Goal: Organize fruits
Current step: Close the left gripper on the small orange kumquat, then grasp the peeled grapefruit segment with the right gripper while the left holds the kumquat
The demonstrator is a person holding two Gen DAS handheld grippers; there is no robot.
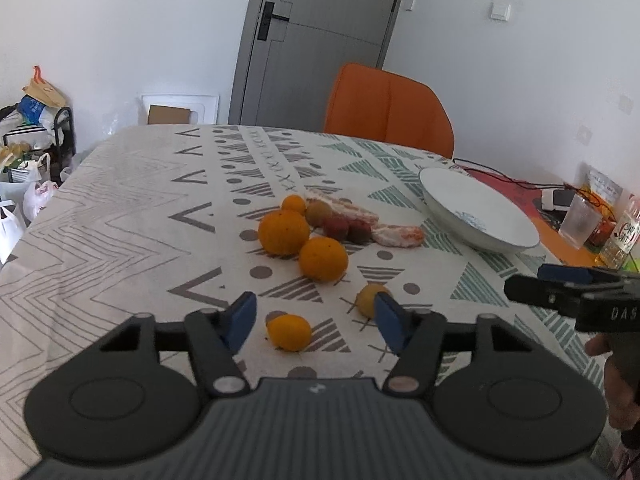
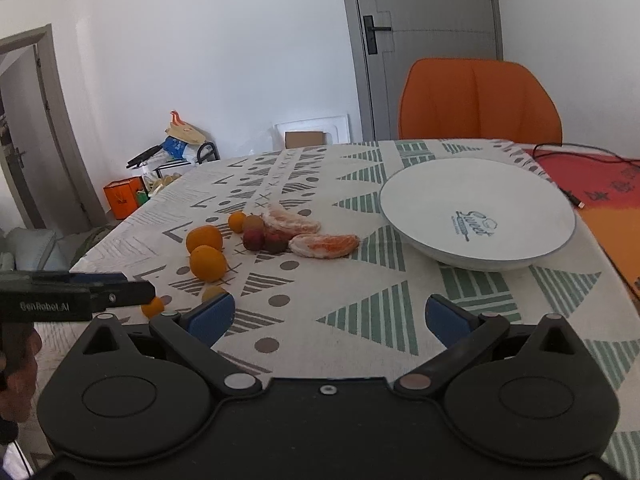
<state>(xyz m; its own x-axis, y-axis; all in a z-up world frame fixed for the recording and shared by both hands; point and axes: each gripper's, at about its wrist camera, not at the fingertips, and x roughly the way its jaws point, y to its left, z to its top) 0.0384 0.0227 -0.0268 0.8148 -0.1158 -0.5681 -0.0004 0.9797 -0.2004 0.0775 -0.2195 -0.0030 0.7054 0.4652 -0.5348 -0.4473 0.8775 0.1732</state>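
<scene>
Two oranges (image 1: 283,232) (image 1: 323,259) lie mid-table with a small orange fruit (image 1: 293,203), a greenish fruit (image 1: 318,213), red lychees (image 1: 336,227) and peeled grapefruit segments (image 1: 398,235). A small kumquat (image 1: 289,332) lies between the fingers of my open left gripper (image 1: 316,322); another (image 1: 368,300) sits by its right finger. The white bowl (image 2: 476,216) stands empty at the right. My right gripper (image 2: 330,318) is open and empty over the cloth, short of the bowl.
An orange chair (image 1: 388,108) stands behind the table. A glass (image 1: 578,220), a bottle (image 1: 618,240) and cables (image 1: 520,184) sit at the right edge on a red mat. Bags and a rack (image 1: 28,140) stand left of the table.
</scene>
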